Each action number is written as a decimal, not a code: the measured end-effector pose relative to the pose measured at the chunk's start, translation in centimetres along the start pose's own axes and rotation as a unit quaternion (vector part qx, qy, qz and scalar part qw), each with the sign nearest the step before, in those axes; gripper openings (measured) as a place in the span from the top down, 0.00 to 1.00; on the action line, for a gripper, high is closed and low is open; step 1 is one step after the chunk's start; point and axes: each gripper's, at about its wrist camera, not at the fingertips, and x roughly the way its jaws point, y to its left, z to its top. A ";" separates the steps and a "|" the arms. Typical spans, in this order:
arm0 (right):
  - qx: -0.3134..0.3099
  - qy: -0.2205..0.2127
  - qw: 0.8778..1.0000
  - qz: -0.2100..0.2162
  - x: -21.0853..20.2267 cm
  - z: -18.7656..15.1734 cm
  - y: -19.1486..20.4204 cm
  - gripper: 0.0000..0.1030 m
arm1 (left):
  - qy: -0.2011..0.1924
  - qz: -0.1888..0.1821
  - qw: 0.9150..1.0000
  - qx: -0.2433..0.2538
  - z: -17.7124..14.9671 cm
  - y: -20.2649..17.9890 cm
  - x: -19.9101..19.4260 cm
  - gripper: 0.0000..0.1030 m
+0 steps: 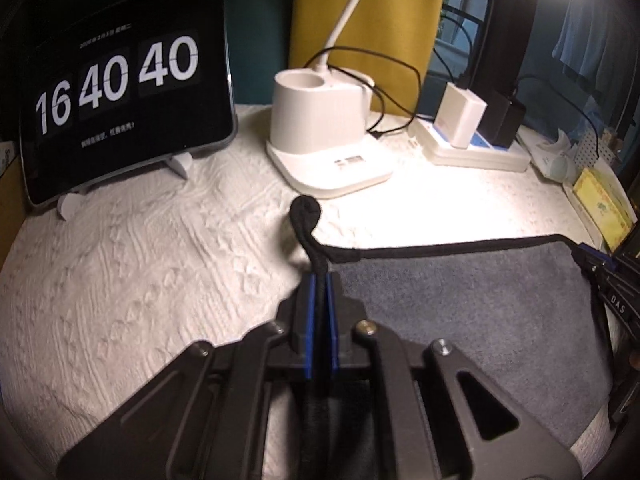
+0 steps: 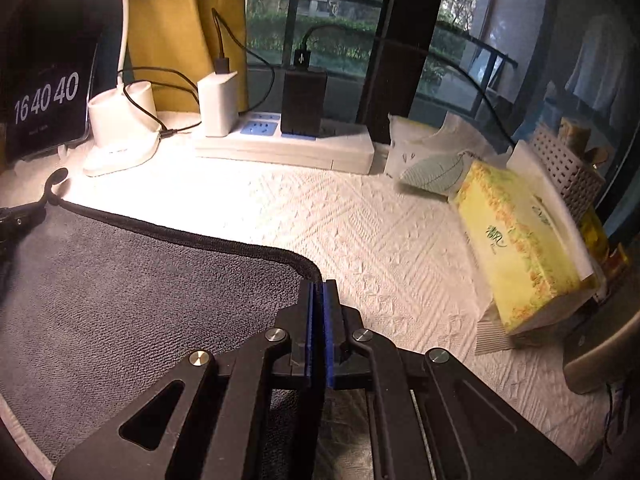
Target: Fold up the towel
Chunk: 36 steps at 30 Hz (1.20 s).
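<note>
Stretching flat across the white tablecloth (image 2: 360,232), the grey towel (image 1: 460,304) runs lengthwise between both grippers; left gripper (image 1: 320,280) and right gripper (image 2: 318,288) each pinch a far corner, hanging loop (image 1: 306,210) pointing toward the lamp base (image 1: 320,136).

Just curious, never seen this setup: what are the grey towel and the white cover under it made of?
Towel: looks like microfibre or terry, matte, with a short nubby pile and a black stitched edge. Cover: probably quilted cotton, matte, with raised woven patterns. Both are guesses from texture.
</note>
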 end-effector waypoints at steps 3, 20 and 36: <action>0.013 0.010 1.000 0.008 0.4 0.1 -0.5 0.95 | 0.011 0.005 1.000 0.005 0.0 -0.2 0.4 0.92; 0.027 0.012 1.000 0.006 -1.5 -0.2 -0.2 0.63 | 0.004 0.007 1.000 -0.005 -0.6 -0.2 -1.5 0.09; 0.022 -0.030 0.999 0.012 -8.0 -1.4 1.0 0.51 | -0.077 -0.011 0.997 0.003 -1.6 -2.0 -9.5 0.09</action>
